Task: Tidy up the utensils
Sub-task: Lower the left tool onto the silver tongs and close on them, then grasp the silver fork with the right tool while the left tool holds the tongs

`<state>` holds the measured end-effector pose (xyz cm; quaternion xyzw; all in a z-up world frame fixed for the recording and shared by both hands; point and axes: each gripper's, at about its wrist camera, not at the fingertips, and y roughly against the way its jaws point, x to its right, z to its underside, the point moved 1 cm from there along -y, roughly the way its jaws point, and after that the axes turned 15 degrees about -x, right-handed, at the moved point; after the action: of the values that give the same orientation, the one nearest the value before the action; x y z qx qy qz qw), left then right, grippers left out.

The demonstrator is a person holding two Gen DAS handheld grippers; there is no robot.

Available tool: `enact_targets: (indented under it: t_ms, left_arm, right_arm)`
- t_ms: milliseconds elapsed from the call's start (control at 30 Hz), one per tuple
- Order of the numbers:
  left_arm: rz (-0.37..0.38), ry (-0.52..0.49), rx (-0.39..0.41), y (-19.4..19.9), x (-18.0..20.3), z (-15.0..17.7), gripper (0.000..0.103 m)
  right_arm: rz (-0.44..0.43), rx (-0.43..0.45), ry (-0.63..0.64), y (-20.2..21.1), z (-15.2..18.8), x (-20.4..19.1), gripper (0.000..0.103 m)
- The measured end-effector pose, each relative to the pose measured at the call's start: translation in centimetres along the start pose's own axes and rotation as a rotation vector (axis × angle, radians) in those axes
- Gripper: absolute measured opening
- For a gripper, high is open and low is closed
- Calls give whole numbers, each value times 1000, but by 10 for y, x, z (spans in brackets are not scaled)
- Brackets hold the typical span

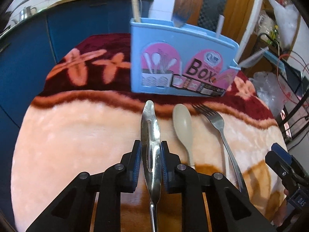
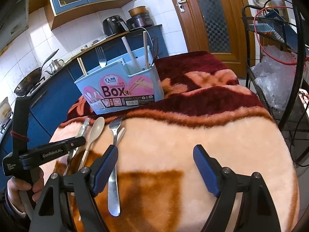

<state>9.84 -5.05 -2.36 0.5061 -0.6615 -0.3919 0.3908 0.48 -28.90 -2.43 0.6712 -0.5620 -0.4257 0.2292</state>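
The left gripper (image 1: 150, 150), black with ribbed blue pads, is clamped on a shiny, slotted steel peeler (image 1: 150, 135) lying on the table's plush peach-and-maroon blanket (image 1: 77, 135). Just right of it lie a smooth beige plastic spoon (image 1: 182, 123) and a steel fork (image 1: 218, 121). Ahead stands a pale-blue plastic holder (image 1: 173, 44) with a pink label reading "CHOPSTICKS BOX"; utensils stand in it. The right gripper (image 2: 155, 166) stands wide open over the blanket, holding nothing, the fork's handle beside its left pad. The left tool's arm reads "GenRobot.AI".
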Motion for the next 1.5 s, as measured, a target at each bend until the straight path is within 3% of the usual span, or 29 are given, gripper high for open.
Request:
enact_targets:
  t_ms: [200,367,800,1200,1300,1400,1433,1500]
  left_arm:
    - [8,78,33,6,-23,0,20]
    - [1,109,14,-2,-35,0,20]
    - [25,84,28,-3,-36,1,21]
    - [49,78,33,-4,-39,2,21]
    - [52,75,30,-4,-39,2,20]
    - [47,65,21,-4,-39,1,20]
    - [44,61,16,-5,-38,0,21]
    - [38,52,8,-5,-37,-1,20]
  right_arm:
    - [11,-18,35,-2,-5,-11,82]
    - [14,-45,77,-7,-12,-24,82]
    - [31,-150,215,-37,-35,-68,73]
    - [127,-239,306,-82,-66,-90,63]
    - [122,-270,305,-91,-69,-90,58]
    - [119,-271,306,-92,-70,-89,41]
    - [119,-267,309,-91,-70,-89,30]
    - [110,-262,308,-88,-70,-88,29]
